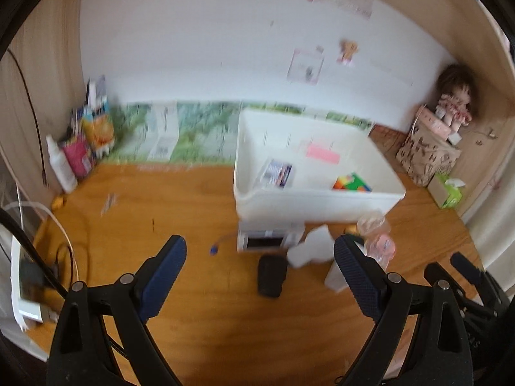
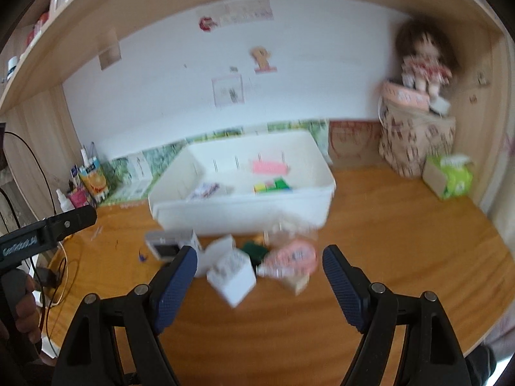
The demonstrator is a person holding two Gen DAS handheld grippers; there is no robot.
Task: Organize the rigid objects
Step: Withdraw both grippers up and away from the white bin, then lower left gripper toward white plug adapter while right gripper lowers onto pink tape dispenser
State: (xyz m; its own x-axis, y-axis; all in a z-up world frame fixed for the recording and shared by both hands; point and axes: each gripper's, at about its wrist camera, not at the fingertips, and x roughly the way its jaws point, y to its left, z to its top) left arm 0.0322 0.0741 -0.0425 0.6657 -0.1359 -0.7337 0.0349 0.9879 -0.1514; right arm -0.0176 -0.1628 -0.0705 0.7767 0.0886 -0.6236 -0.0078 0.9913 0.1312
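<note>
White bin w/ cube inside sits behind loose boxes, within reach; left gripper & right gripper both spread, empty, prob. pre-pick.

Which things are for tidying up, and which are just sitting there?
For the job: white bin, black case, small white box, pink bottle, both open grippers.
Just sitting: doll, tissue box, spray bottle.

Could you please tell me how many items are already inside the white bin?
3 visible in the white plastic bin: a pink flat card at the back, a blue-printed packet front-left, a multicoloured puzzle cube front-right. The near wall may hide others.
</note>
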